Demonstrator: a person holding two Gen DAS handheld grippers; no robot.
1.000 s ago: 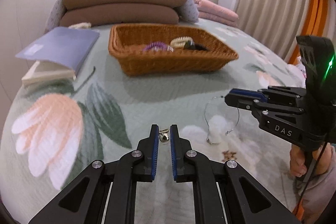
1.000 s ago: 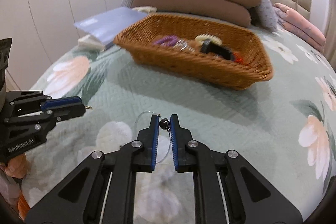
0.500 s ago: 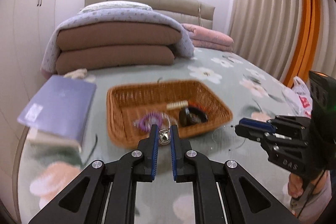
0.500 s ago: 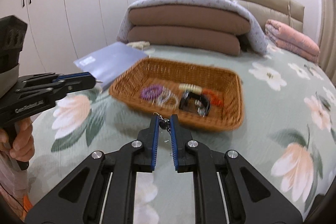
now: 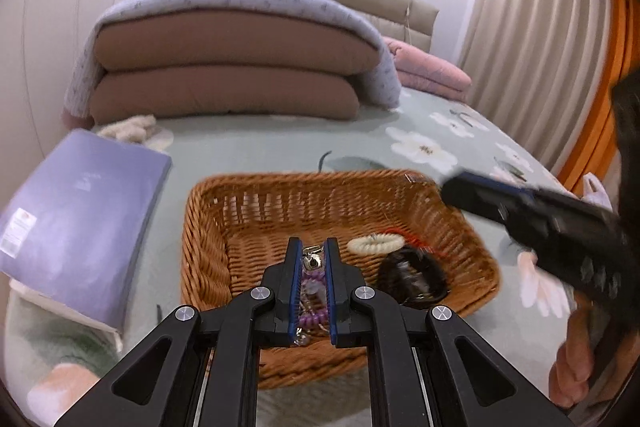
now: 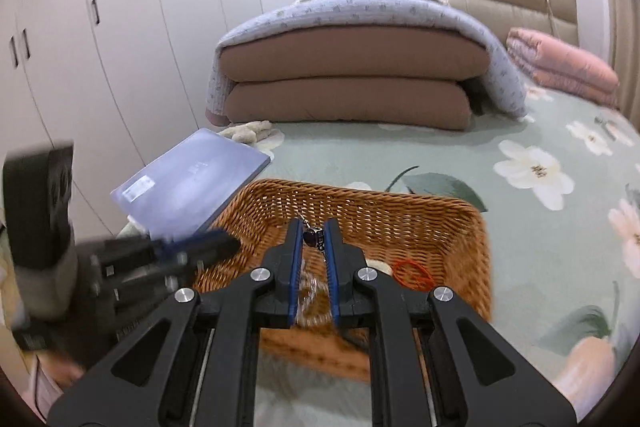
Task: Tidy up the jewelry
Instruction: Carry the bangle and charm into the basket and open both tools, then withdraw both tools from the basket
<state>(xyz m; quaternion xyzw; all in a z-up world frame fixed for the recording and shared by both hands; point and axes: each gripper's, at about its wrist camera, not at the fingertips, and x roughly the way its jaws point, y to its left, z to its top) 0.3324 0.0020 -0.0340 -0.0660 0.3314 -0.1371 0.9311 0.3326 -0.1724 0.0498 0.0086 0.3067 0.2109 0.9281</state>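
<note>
Both tongs hung over the wicker basket (image 5: pixel 208 227), the left gripper (image 5: pixel 311 259) pinched nearly shut on a small silver bell (image 5: pixel 311 260) and the right gripper (image 6: pixel 311 237) on a dark clasp (image 6: pixel 314 236), seemingly awaiting release into it.

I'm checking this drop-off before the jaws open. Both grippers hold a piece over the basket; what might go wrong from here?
1. The left gripper pinches only a small silver bell, and the right gripper only a dark clasp; either may slip out.
2. Released over the wicker basket, the necklace may tangle with the purple coil tie already there.
</note>
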